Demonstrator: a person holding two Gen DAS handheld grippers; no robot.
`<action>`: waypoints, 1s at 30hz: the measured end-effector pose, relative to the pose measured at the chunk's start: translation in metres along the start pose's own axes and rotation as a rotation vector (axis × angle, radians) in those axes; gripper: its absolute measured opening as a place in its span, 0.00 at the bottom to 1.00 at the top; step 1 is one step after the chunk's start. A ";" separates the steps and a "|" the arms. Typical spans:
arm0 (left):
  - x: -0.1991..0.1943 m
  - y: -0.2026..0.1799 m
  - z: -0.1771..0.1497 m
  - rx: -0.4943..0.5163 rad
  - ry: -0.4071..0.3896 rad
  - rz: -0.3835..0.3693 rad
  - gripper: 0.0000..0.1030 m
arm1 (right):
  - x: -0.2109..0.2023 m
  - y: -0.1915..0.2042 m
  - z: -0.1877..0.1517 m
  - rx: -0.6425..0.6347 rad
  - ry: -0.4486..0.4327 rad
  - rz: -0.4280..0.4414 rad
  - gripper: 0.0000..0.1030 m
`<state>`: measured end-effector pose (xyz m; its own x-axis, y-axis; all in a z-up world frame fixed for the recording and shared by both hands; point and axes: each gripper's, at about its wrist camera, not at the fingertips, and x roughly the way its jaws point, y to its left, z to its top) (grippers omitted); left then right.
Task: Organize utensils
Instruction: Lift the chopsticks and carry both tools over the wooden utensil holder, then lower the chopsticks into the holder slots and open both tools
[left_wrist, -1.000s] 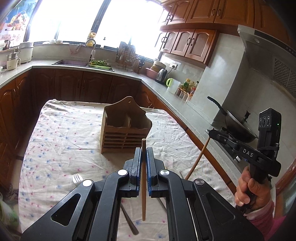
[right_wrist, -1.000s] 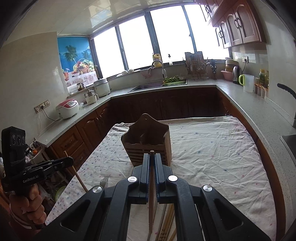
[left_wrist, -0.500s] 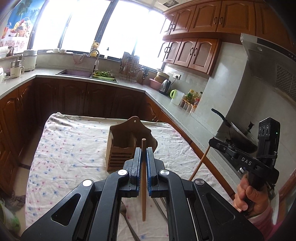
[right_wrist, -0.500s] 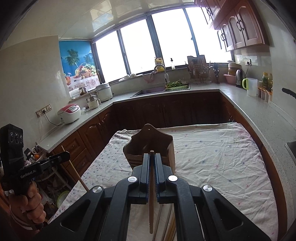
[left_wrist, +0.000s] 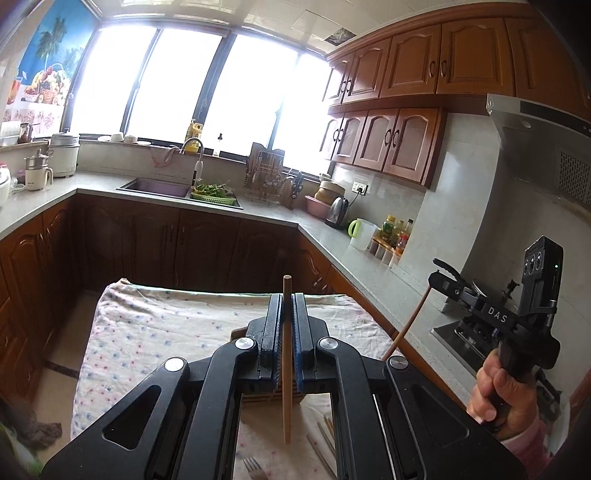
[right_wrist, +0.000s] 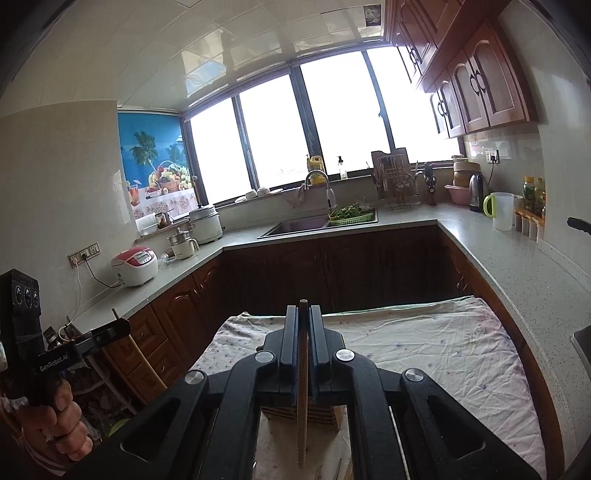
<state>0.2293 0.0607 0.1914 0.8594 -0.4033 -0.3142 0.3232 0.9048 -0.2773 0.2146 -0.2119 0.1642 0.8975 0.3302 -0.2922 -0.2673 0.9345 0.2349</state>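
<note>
My left gripper (left_wrist: 286, 299) is shut on a wooden chopstick (left_wrist: 286, 398) that stands upright between its jaws. My right gripper (right_wrist: 303, 310) is shut on another wooden chopstick (right_wrist: 302, 417), also upright. The wooden utensil holder (right_wrist: 280, 413) sits on the cloth-covered table (right_wrist: 424, 343), mostly hidden behind each gripper's body; a slatted part shows in the left wrist view (left_wrist: 258, 397). Loose chopsticks (left_wrist: 325, 439) and a fork (left_wrist: 255, 467) lie on the cloth below the left gripper. The right gripper also shows at the right of the left wrist view (left_wrist: 443, 271), holding its chopstick.
The table has a floral cloth (left_wrist: 155, 325). A grey countertop (right_wrist: 517, 266) runs along the right and far sides with a sink (right_wrist: 295, 225), kettle (right_wrist: 476, 192) and white jug (right_wrist: 500, 210). A stove with a pan (left_wrist: 484, 295) is at the right.
Both grippers have risen and tilted upward with their chopsticks. The utensil holder has dropped from open view to behind the gripper bodies, and more of the windows and ceiling shows.
</note>
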 end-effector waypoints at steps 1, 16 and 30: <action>0.003 0.001 0.005 0.003 -0.011 0.004 0.04 | 0.003 -0.001 0.005 0.002 -0.013 -0.001 0.05; 0.086 0.046 0.036 -0.075 -0.080 0.069 0.04 | 0.075 -0.028 0.036 0.087 -0.092 -0.023 0.05; 0.142 0.074 -0.026 -0.203 -0.036 0.133 0.04 | 0.131 -0.052 -0.026 0.167 -0.052 -0.052 0.05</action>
<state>0.3649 0.0669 0.1029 0.9041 -0.2735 -0.3283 0.1227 0.9021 -0.4137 0.3374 -0.2135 0.0894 0.9267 0.2711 -0.2604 -0.1624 0.9135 0.3730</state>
